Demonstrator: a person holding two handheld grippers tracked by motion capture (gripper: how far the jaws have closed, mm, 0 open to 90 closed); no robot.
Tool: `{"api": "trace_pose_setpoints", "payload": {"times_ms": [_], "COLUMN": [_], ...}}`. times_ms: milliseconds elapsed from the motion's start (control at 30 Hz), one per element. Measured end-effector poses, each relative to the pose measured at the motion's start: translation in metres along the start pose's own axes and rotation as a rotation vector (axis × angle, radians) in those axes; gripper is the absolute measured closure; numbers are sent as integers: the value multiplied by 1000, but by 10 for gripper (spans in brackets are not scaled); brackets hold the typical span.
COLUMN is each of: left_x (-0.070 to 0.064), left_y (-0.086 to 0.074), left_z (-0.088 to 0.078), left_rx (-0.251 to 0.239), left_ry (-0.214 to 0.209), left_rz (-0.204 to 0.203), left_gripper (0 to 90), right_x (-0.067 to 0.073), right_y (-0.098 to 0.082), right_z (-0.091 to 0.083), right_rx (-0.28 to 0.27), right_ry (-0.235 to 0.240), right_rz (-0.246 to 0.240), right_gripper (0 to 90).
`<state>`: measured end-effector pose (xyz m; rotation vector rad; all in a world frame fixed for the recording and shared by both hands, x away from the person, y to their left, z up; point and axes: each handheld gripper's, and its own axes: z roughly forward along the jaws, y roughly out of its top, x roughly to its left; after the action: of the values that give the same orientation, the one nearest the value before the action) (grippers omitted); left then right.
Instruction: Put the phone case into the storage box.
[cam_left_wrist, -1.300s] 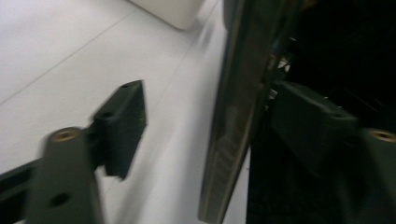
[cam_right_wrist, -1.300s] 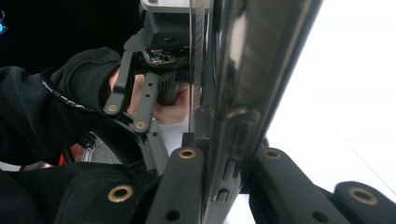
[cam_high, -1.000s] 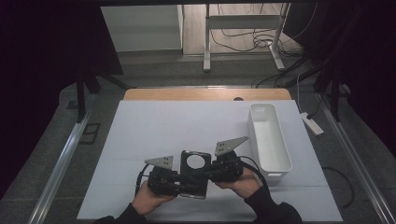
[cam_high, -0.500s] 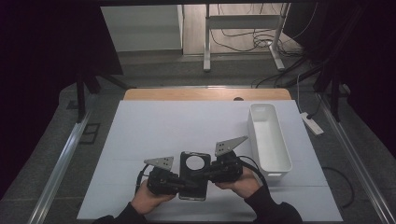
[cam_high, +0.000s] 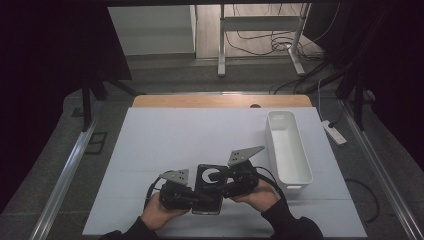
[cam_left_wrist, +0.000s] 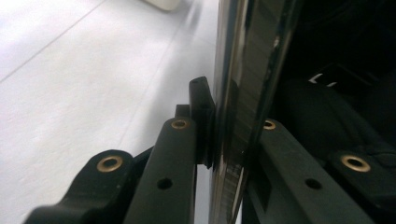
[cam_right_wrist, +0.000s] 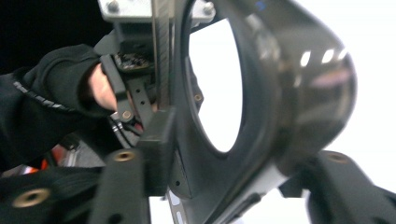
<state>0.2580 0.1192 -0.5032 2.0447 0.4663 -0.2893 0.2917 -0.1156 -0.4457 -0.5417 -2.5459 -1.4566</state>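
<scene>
Black ring-holed part (cam_high: 209, 182) unmoved, right tool (cam_high: 231, 181) newly looser around it.

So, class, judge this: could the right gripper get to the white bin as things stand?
Probably yes. The right gripper, fingers just opening around the black device that the left gripper clamps, sits beside the white bin, with bare table between.
</scene>
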Motion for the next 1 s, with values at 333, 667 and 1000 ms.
{"api": "trace_pose_setpoints", "payload": {"times_ms": [333, 667, 1000], "left_x": [-2, -1, -5], "left_y": [1, 1, 3], "left_z": [-6, -10, -12], "left_rx": [-6, 1, 2], "left_ry": [95, 172, 303], "left_rz": [-29, -69, -89], "left_gripper": [848, 848, 848], "right_x": [-3, 0, -4], "right_y": [4, 6, 7], "right_z": [-8, -11, -18], "right_rx": [-44, -15, -51], "right_ry": [-137, -252, -303], "right_rz": [27, 27, 37], "right_gripper": [147, 49, 0]}}
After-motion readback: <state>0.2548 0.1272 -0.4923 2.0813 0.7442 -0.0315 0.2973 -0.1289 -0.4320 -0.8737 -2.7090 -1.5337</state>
